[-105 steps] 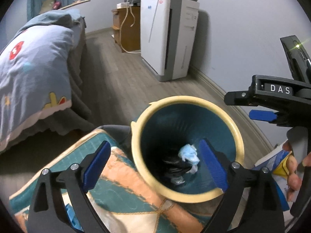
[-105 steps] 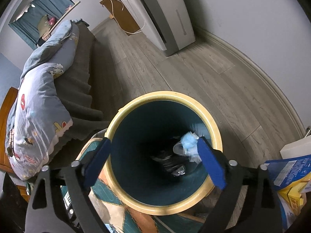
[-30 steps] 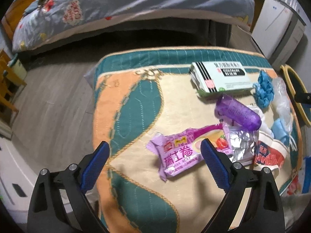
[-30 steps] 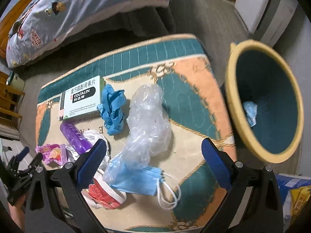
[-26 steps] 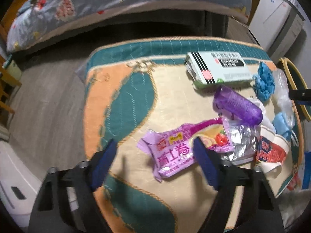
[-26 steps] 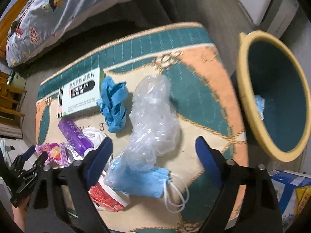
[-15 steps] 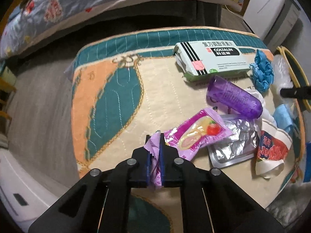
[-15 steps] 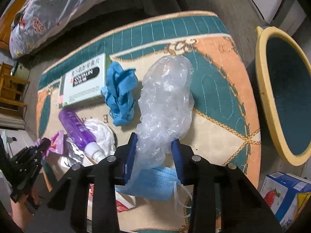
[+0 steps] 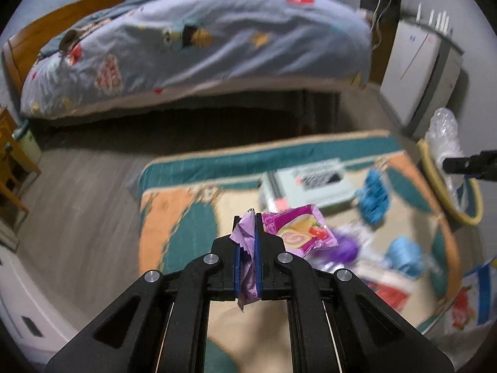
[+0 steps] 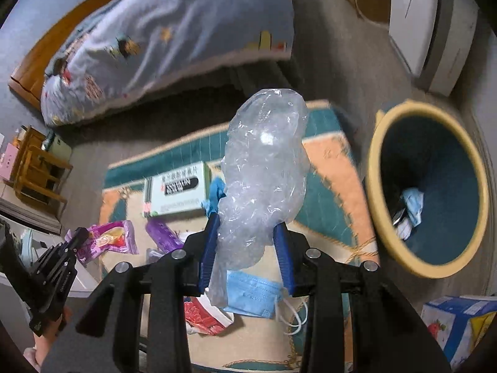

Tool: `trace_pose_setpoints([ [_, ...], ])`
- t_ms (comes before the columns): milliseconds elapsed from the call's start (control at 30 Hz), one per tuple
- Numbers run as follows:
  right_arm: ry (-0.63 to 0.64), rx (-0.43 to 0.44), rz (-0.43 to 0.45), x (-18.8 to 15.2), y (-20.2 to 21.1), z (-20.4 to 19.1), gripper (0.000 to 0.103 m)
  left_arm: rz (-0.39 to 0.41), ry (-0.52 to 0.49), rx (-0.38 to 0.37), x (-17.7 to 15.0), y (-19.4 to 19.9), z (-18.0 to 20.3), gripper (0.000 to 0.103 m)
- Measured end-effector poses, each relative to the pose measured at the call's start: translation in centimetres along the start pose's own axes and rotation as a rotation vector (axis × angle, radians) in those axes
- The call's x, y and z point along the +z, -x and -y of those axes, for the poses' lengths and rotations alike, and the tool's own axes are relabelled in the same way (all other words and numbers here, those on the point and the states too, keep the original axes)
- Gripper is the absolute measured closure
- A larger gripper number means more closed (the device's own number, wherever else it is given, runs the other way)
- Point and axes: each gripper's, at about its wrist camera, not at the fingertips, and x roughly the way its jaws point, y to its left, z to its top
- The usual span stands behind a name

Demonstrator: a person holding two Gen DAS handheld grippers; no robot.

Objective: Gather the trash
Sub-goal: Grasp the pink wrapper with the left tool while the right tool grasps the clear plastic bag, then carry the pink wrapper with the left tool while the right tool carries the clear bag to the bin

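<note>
Left gripper clamped tight on purple snack wrapper, lifted above rug. Right gripper part-closed around crumpled clear plastic bag, near bin. Both likely light, soft, slippery; pinch bunched folds.

medicine box, print too blurred to read

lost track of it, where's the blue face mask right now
In the right wrist view the blue face mask lies on the rug, just below the right claw, beside the red-printed wrapper.
</note>
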Motion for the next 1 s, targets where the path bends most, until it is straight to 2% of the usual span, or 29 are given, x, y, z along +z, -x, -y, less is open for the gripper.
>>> trace_pose_setpoints([
  [133, -0.013, 0.03, 0.048, 0.0, 2.4, 1.1, 0.068, 0.05, -0.015, -0.037, 1.1, 0.9, 2.6, 0.095],
  [267, -0.001, 0.005, 0.06, 0.2, 3.1, 2.6, 0.068, 0.068, -0.053, -0.061, 1.9, 0.9, 5.2, 0.095],
  [567, -0.017, -0.057, 0.062, -0.1, 4.4, 8.0, 0.068, 0.077, -0.112, -0.128, 3.1, 0.1, 11.4, 0.095],
  [1000, -0.138, -0.109, 0.079, 0.2, 6.0, 16.5, 0.068, 0.052, -0.199, -0.273, 4.7, -0.6, 21.4, 0.095],
])
